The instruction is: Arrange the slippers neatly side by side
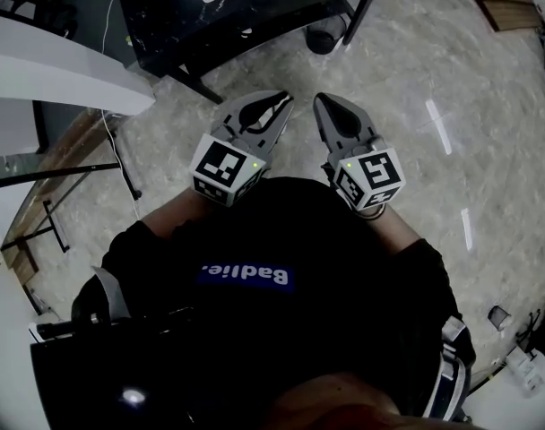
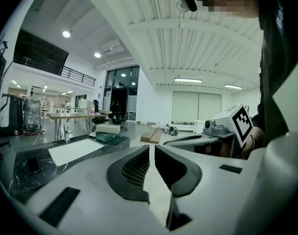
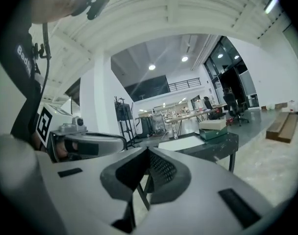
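No slipper shows clearly in any view. Far across the floor a small pale pair of objects point(image 2: 169, 129) lies beside wooden planks point(image 2: 151, 134), too small to identify. My left gripper point(image 1: 278, 102) and right gripper point(image 1: 325, 103) are held side by side in front of the person's chest, pointing forward above the marble floor. The left gripper point(image 2: 152, 147) has its jaws nearly touching and nothing between them. The right gripper point(image 3: 149, 150) has its jaws closed together, also empty. Each gripper shows in the other's view: the right gripper point(image 2: 222, 131) and the left gripper point(image 3: 85, 141).
A dark marble-top table point(image 1: 246, 16) stands just ahead, with a white sheet point(image 2: 73, 151), a phone point(image 2: 32, 164) and stacked boxes point(image 2: 107, 131) on it. A black round object point(image 1: 326, 36) sits under it. A white desk point(image 1: 57, 70) is at left. Planks point(image 1: 506, 3) lie far right.
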The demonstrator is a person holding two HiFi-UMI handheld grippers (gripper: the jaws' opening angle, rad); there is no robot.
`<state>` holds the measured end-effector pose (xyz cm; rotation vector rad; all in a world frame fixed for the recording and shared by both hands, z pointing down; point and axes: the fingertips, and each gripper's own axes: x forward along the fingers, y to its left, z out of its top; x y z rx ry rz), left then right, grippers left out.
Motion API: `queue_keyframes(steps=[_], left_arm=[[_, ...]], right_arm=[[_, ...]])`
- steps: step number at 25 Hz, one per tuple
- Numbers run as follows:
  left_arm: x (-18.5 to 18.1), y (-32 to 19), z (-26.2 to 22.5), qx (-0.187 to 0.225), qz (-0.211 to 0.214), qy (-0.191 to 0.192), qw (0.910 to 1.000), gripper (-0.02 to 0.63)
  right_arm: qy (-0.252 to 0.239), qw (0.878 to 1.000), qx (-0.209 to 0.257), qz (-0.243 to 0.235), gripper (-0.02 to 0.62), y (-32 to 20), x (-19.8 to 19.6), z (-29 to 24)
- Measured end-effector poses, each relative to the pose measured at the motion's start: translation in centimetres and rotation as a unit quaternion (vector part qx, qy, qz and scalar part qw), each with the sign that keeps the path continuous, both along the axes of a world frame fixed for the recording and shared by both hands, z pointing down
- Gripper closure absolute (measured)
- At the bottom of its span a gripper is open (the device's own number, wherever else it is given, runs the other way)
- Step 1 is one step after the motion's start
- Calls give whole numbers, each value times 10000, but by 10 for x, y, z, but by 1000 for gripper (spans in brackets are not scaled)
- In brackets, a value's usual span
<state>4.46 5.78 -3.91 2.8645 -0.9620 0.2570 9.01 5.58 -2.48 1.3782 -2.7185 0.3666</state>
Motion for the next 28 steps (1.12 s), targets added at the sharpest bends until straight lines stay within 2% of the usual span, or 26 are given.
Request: queue_keyframes(steps=[3, 4, 7, 9, 19, 24, 28], left_arm=[[6, 15, -17, 265, -8, 102, 9996, 572], [8, 21, -18, 275, -28, 123, 9995, 606], [11, 41, -18, 237, -73, 162, 9996, 606], [11, 50, -22, 310, -186, 159, 9992, 606], [1, 121, -14, 339, -802, -50, 9962, 606], [-21, 135, -21, 523, -815, -14, 9953, 606], [-44, 135, -27, 500, -848, 225, 9949, 606]], right_arm=[[-171, 9992, 352, -9, 595, 14, -5, -24], [-162, 9987, 481, -33, 595, 20, -8, -29], [-82, 9963, 835, -167, 595, 41, -13, -38], [-219, 9943, 1020, -240, 595, 50, -13, -45], [-786, 9892, 842, -904, 595, 106, -26, -30], [-508, 9885, 1048, -961, 595, 120, -51, -38], [-112, 9899, 1141, -838, 595, 122, -74, -44]])
